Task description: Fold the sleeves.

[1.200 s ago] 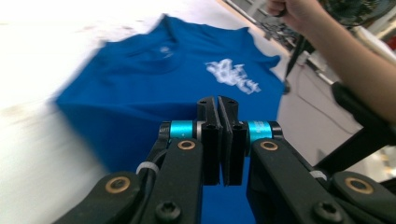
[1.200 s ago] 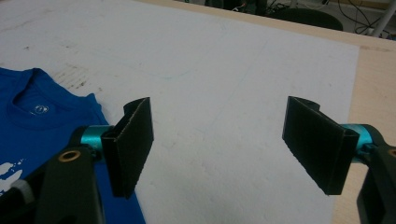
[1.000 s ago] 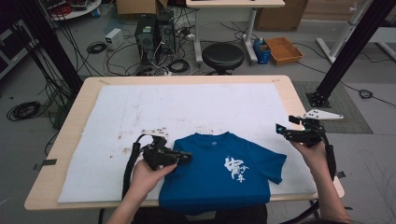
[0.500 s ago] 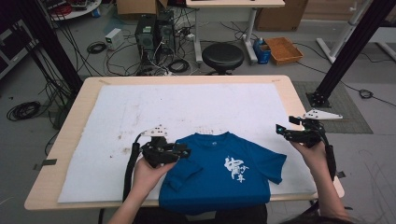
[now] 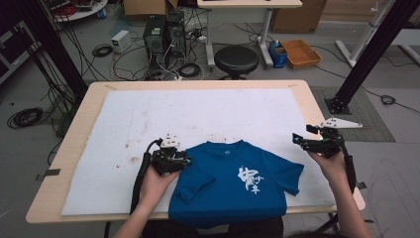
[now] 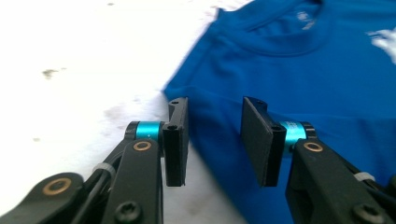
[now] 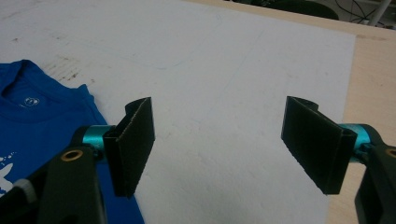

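Between left gripper [image 6: 213, 142] fingers [image 6: 175, 140] — blue T-shirt [image 5: 233, 181] shoulder edge, cloth passing under gap, pads not pressing it; jaws have just been opening, now half spread. Shirt lies flat on white mat [image 5: 148, 124] on table [image 5: 89, 99], collar away from person, long axis near-to-far. Right gripper [image 7: 229, 144] released wide, beside far sleeve — left hand nearer.

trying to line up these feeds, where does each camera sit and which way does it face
high view: above the person's side, facing forward and down on the table; both forearms, left gripper, right gripper.
left gripper view: on the left gripper, facing the blue t-shirt; open jaws.
right gripper view: on the right gripper, facing the white mat; open jaws.
shared: all show the shirt.
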`<control>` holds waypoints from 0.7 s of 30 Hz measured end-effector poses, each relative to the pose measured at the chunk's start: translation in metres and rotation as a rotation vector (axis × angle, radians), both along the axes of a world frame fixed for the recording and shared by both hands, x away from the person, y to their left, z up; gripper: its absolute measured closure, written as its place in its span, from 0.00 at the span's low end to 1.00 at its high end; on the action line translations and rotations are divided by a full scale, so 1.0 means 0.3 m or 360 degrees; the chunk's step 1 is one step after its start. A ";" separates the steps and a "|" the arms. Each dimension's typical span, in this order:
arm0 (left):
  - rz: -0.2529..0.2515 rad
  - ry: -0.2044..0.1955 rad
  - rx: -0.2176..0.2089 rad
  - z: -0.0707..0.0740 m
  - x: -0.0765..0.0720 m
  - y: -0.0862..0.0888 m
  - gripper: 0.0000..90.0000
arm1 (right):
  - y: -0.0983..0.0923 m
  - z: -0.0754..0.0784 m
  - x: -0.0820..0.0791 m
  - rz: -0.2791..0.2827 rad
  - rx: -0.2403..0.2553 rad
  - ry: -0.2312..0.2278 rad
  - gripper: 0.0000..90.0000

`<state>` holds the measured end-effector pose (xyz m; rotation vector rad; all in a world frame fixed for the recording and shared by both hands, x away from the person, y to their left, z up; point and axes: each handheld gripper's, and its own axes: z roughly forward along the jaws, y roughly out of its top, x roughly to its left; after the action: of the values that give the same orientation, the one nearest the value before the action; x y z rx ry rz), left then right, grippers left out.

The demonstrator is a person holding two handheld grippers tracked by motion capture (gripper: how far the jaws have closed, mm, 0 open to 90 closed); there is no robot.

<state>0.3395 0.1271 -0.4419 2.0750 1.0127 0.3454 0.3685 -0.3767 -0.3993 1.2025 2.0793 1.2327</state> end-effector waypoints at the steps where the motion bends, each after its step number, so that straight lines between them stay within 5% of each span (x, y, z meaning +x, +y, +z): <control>1: 0.0024 -0.0008 -0.0009 -0.001 -0.001 0.004 0.66 | -0.002 -0.001 0.000 -0.0002 0.0001 -0.0003 0.29; 6: 0.0099 -0.0055 -0.0048 0.004 0.001 0.045 0.63 | -0.009 -0.006 -0.009 -0.0016 0.0010 0.0018 0.30; 8: 0.0153 -0.0105 -0.0153 0.027 -0.005 0.095 0.62 | -0.010 -0.009 -0.022 0.0001 0.0015 0.0040 0.35; 11: 0.0185 -0.0143 -0.0209 0.049 -0.015 0.141 0.60 | -0.011 -0.014 -0.044 0.0044 -0.0003 0.0065 0.42; 16: 0.0250 -0.0157 -0.0308 0.063 -0.051 0.259 0.58 | -0.049 -0.047 -0.139 0.0054 -0.0007 0.0211 0.57; 21: 0.0275 -0.0107 -0.0340 0.043 -0.066 0.306 0.58 | -0.082 -0.095 -0.183 0.0012 0.0062 0.0357 0.62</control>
<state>0.3196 0.2190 -0.4291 1.7793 1.1396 0.3748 0.3135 -0.4013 -0.4278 1.4086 2.2283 1.1943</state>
